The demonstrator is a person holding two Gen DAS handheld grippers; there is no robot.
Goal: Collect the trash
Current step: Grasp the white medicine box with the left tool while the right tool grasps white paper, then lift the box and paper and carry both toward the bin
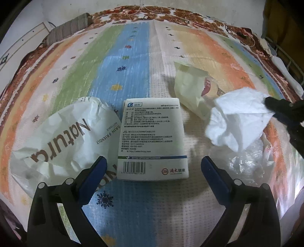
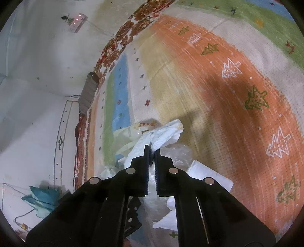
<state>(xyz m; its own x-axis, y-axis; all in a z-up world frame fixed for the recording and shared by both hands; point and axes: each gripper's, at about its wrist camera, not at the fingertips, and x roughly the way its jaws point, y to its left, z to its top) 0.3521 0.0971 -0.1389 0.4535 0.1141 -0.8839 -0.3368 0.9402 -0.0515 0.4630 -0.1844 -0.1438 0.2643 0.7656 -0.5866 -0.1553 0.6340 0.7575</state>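
Observation:
My left gripper (image 1: 153,161) is open and empty, its blue-padded fingers either side of a white medicine box (image 1: 153,136) lying flat on the striped blanket (image 1: 131,62). A crumpled white "Natura" wrapper (image 1: 62,136) lies left of the box. My right gripper (image 2: 152,152) is shut on a crumpled white tissue (image 2: 163,134); in the left wrist view it (image 1: 269,104) holds the tissue (image 1: 237,123) lifted at right. Under it lies a clear plastic bag (image 1: 245,163). A pale yellow-green wrapper (image 1: 190,89) lies behind the box.
The blanket covers a bed with a brown floral border (image 1: 171,13). A grey folded cloth (image 1: 66,28) lies at the far left corner. In the right wrist view a white wall (image 2: 38,66) and teal cloth (image 2: 45,197) lie beyond the bed edge.

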